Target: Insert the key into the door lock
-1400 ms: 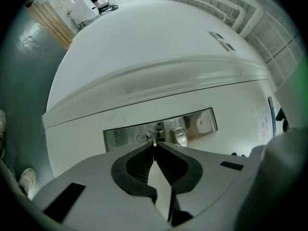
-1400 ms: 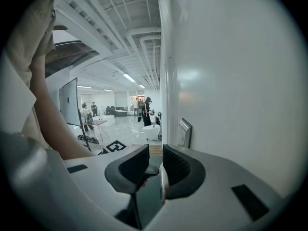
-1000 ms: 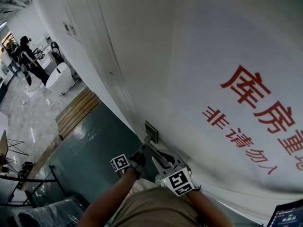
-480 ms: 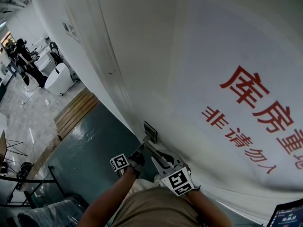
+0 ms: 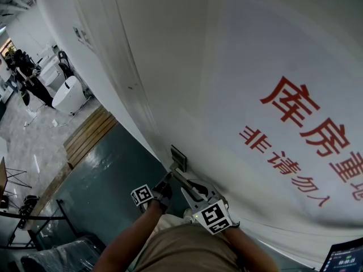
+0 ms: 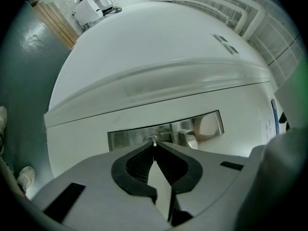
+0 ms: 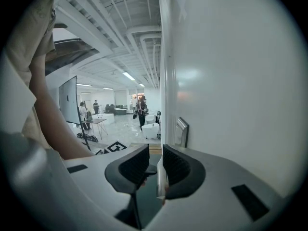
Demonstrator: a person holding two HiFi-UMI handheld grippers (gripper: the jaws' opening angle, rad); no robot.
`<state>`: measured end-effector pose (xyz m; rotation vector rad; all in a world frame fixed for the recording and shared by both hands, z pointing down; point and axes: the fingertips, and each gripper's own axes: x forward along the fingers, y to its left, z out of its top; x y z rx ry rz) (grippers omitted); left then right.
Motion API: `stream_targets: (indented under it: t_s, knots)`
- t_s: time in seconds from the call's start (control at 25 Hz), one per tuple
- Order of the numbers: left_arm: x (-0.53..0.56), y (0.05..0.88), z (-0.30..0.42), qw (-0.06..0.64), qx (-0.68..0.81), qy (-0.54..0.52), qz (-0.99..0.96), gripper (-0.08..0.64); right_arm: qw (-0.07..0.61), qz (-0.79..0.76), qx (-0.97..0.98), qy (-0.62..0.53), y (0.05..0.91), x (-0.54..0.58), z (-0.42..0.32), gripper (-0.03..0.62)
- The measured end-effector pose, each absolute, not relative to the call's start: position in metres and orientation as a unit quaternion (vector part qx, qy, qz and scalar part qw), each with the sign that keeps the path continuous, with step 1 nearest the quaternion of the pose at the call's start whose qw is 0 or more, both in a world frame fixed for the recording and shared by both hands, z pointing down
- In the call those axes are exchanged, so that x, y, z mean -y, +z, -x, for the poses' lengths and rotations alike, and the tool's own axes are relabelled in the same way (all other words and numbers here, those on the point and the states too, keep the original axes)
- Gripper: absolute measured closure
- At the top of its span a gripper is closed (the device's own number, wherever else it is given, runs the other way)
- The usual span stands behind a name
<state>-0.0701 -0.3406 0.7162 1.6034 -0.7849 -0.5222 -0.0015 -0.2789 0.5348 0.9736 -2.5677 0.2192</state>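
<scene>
The grey plastic left gripper (image 6: 154,147) has its black-padded jaws pinched together on the thin silver metal key (image 6: 153,140); the key's tip meets the keyhole in the brushed steel lock plate (image 6: 130,137) on the white door (image 6: 144,47), left of the lever handle (image 6: 195,134); its depth I cannot tell; lining up looks done, pushing home perhaps remains; the grey right gripper (image 7: 155,161) hangs beside the door, jaws slightly apart, empty.

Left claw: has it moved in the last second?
No. In the head view the left claw, shut on the key, sits as close below the lock plate as before.
</scene>
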Motion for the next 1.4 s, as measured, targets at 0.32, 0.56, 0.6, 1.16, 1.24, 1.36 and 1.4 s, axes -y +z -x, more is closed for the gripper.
stream_targets:
  t_s: [0.32,0.56,0.6,1.16,1.24,1.36,1.4]
  knots:
    - [0.343,0.7139,0.0662,0.6,0.336,-0.229,-0.689,0.526,0.194,-0.345,0.915,0.078,0.535,0.2793,0.002,0.5]
    - [0.3446,0.7146,0.0635,0.601,0.333,-0.233,-0.689,0.526,0.196,-0.344,0.915,0.078,0.5363,0.2797,0.0011,0.499]
    - [0.3448,0.7152,0.0638,0.6,0.333,-0.234,-0.689,0.526,0.196,-0.344,0.915,0.078,0.5364,0.2798,0.0012,0.5]
    - [0.3465,0.7141,0.0615,0.606,0.329,-0.253,-0.679,0.526,0.204,-0.336,0.916,0.076,0.5384,0.284,0.0034,0.5]
    - [0.346,0.7132,0.0609,0.609,0.327,-0.256,-0.676,0.526,0.205,-0.336,0.916,0.076,0.5385,0.285,0.0034,0.499]
    - [0.3462,0.7143,0.0615,0.602,0.331,-0.25,-0.682,0.526,0.206,-0.336,0.916,0.076,0.5382,0.2863,0.0031,0.5]
    - [0.3463,0.7148,0.0619,0.599,0.334,-0.248,-0.684,0.526,0.206,-0.336,0.916,0.076,0.5383,0.2866,0.003,0.5]
